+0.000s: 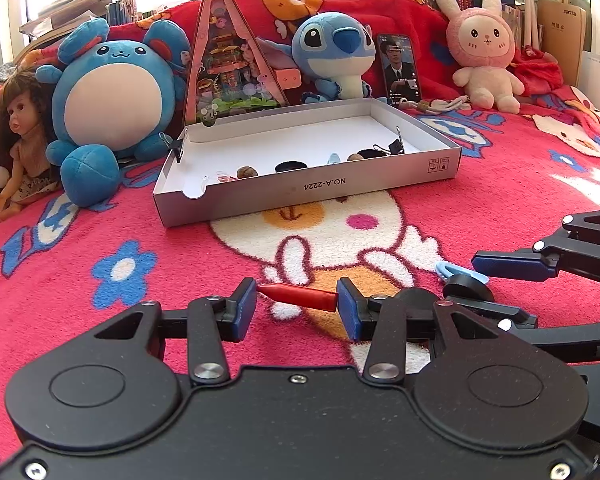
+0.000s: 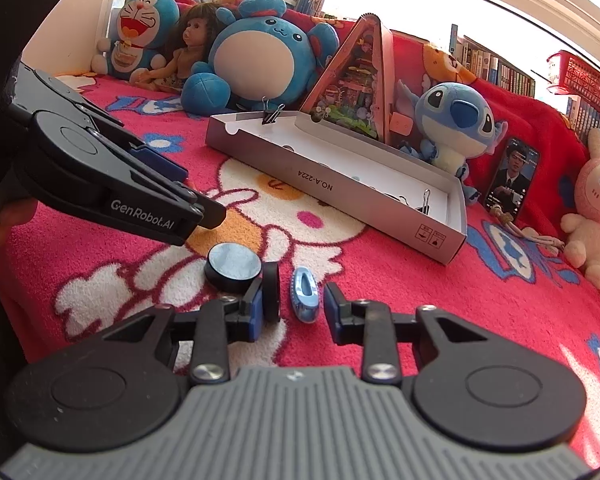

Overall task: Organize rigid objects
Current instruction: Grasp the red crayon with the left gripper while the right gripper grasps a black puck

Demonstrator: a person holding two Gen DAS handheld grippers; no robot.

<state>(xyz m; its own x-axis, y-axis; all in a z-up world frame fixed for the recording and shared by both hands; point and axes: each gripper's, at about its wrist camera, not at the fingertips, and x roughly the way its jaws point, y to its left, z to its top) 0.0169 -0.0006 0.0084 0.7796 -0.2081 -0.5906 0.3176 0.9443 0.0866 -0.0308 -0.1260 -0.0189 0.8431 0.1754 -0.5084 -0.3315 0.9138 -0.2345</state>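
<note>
A red bullet-shaped piece [image 1: 300, 295] lies on the blanket between my left gripper's [image 1: 296, 308] open jaws, its ends near both pads. My right gripper [image 2: 294, 308] is open around a light blue oval clip [image 2: 305, 294] lying on the blanket; the clip also shows in the left wrist view [image 1: 460, 271]. A black disc on edge [image 2: 271, 292] leans against the right gripper's left finger. A flat black round puck [image 2: 233, 266] lies just left of it. The grey shallow box [image 1: 312, 196] holds small items: nuts, black discs, binder clips.
Plush toys [image 1: 116, 92], a doll [image 1: 20, 140], a triangular display house [image 1: 230, 60] and a phone [image 1: 402, 66] stand behind the box. The left gripper [image 2: 204, 208] crosses the right wrist view at left. Red patterned blanket covers the surface.
</note>
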